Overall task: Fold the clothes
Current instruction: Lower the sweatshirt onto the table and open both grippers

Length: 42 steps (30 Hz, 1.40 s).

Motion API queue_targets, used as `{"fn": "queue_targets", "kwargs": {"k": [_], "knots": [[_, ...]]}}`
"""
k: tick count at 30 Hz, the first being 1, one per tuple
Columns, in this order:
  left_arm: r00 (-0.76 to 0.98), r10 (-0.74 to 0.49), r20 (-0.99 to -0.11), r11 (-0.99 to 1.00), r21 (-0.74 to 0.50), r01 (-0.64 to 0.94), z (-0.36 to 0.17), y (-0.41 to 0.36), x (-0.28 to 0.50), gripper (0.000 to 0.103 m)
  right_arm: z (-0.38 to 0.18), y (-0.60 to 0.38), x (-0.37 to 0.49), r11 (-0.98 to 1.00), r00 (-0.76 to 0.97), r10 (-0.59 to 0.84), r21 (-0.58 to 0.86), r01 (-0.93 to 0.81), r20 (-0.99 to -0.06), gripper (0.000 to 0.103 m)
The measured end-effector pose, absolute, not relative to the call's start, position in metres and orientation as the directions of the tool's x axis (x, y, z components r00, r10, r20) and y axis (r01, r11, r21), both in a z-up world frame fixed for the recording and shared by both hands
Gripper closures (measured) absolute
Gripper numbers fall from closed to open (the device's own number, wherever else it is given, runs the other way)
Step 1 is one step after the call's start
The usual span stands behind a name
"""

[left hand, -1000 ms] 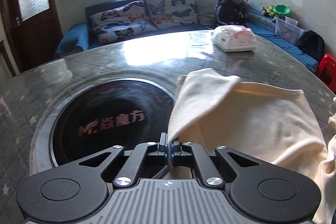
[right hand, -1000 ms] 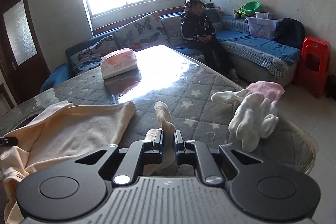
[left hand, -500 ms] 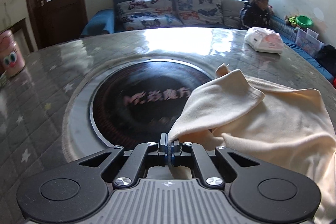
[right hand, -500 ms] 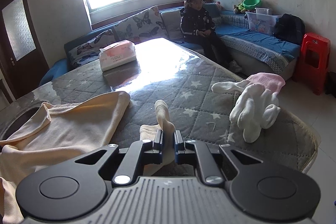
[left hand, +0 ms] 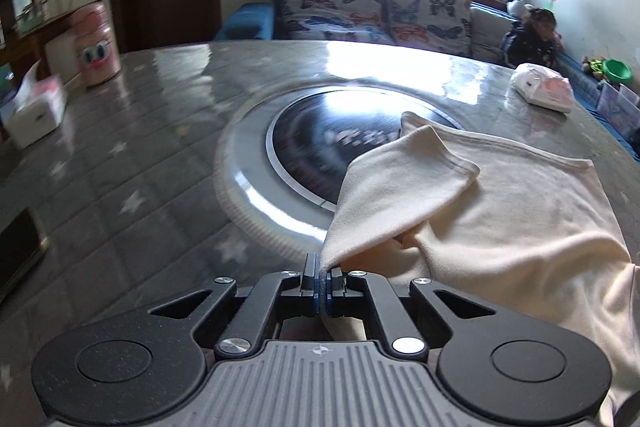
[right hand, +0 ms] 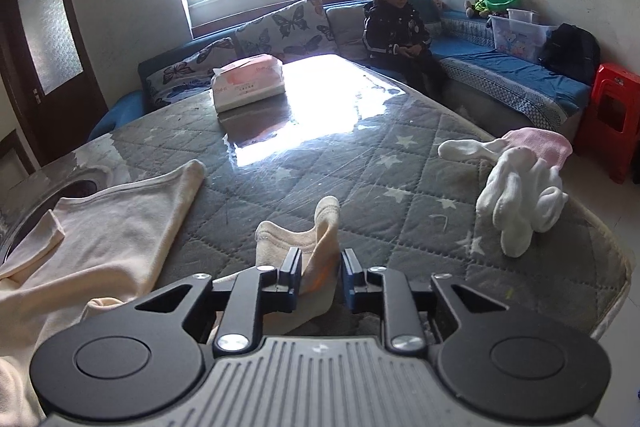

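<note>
A cream garment [left hand: 500, 211] lies spread on the round grey quilted table [left hand: 120, 155], partly over the dark centre disc [left hand: 320, 147]. My left gripper [left hand: 322, 269] is shut on a pulled-up edge of this garment, which stretches taut toward a folded sleeve. In the right wrist view the same cream garment [right hand: 104, 227] lies to the left. My right gripper [right hand: 320, 265] has its jaws apart, and a cream cuff [right hand: 316, 247] stands loosely between the fingers, against the left one.
White and pink gloves [right hand: 520, 187] lie near the table's right edge. A tissue pack [right hand: 248, 83] sits at the far side, a tissue box [left hand: 36, 107] and pink canister [left hand: 96, 43] at the left. A person [right hand: 400, 35] sits on the blue sofa; a red stool [right hand: 616, 115] stands beyond.
My left gripper swung left and back, dragging the garment's edge with it. My right gripper's jaws, pinched on the cuff before, have parted.
</note>
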<state>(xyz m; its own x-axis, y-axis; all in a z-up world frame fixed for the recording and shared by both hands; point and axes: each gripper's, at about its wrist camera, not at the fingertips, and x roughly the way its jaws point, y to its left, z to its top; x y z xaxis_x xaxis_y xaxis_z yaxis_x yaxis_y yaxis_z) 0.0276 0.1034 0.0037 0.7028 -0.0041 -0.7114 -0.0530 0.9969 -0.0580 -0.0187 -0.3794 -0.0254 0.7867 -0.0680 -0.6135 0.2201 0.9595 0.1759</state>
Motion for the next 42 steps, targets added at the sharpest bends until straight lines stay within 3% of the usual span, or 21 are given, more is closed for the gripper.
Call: {"fn": "queue_targets", "kwargs": {"k": [1,7,15,20,23,25,29,42], "knots": [[0.699,0.001,-0.715,0.996,-0.061,-0.064,0.003,0.107,0.023,0.099,-0.024,-0.379,-0.019,0.960,0.788,-0.075,0.169,0.223,-0.612,0.067],[0.682,0.013,-0.732,0.991,-0.083,-0.108,0.001,0.121,0.003,0.099,-0.011,-0.374,-0.025,0.968,0.803,-0.112,0.119,0.222,-0.586,0.048],[0.668,0.015,-0.744,0.985,-0.102,-0.136,0.000,0.127,-0.008,0.096,-0.021,-0.372,-0.020,0.973,0.782,-0.107,0.099,0.210,-0.615,0.042],[0.663,0.031,-0.748,0.986,-0.087,-0.143,0.002,0.126,-0.011,0.087,-0.029,-0.374,-0.017,0.975,0.759,-0.116,0.072,0.210,-0.641,0.041],[0.672,0.051,-0.738,0.988,-0.061,-0.142,0.008,0.125,-0.011,0.077,-0.025,-0.372,-0.014,0.979,0.765,-0.138,0.030,0.201,-0.629,0.040],[0.684,0.068,-0.726,0.989,-0.042,-0.142,0.014,0.125,-0.010,0.063,-0.018,-0.369,-0.010,0.984,0.775,-0.137,0.007,0.180,-0.618,0.039],[0.704,0.086,-0.705,0.990,-0.016,-0.137,0.027,0.127,-0.006,0.052,-0.006,-0.357,0.000,0.993,0.791,-0.106,-0.027,0.112,-0.603,0.039],[0.730,0.049,-0.681,0.999,0.046,-0.024,0.034,0.098,0.067,0.051,0.007,-0.281,0.069,0.975,0.748,0.183,0.022,-0.220,-0.638,0.047]]}}
